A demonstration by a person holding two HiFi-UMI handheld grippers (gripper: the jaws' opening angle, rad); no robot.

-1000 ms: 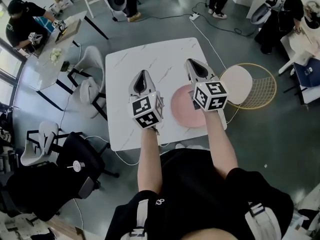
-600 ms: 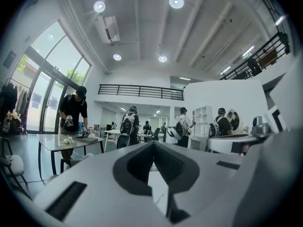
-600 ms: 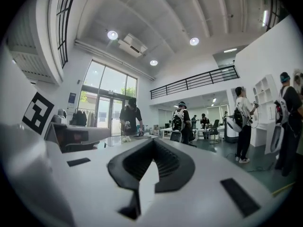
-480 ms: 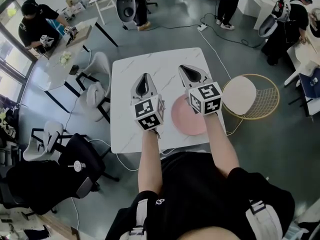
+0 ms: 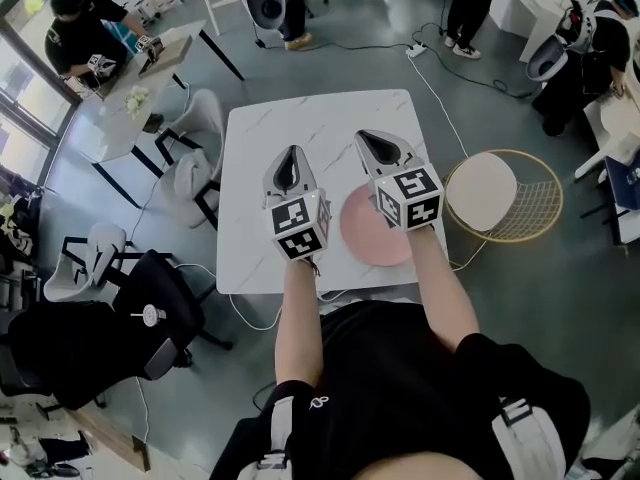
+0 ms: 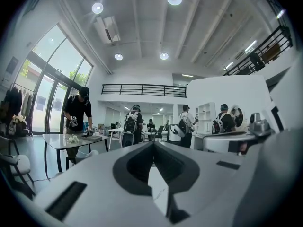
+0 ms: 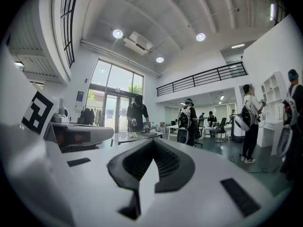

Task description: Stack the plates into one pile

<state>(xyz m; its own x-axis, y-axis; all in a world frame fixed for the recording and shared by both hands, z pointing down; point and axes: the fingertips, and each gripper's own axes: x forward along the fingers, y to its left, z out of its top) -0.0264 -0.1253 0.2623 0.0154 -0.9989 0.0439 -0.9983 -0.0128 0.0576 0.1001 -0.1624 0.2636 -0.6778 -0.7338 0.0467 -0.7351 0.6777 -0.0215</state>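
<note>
A pink plate (image 5: 362, 236) lies on the white marble table (image 5: 300, 128), near its front right edge. Whether other plates lie under it I cannot tell. My right gripper (image 5: 368, 136) hovers level above the plate's far side, its marker cube hiding part of the plate. Its jaws are shut and hold nothing (image 7: 154, 142). My left gripper (image 5: 290, 152) hangs level over the table's middle, left of the plate. It is also shut and holds nothing (image 6: 154, 144). Both gripper views look out across the room, so neither shows the plate.
A round gold wire chair with a cream cushion (image 5: 482, 188) stands just right of the table. White chairs (image 5: 192, 168) sit at its left. A black office chair (image 5: 120, 318) is at the lower left. Several people stand or work at other tables (image 5: 150, 78) farther off.
Both grippers stay shut over the table, almost where they were. The right one has turned slightly. The head view has shifted, so the table sits a little lower in it.
</note>
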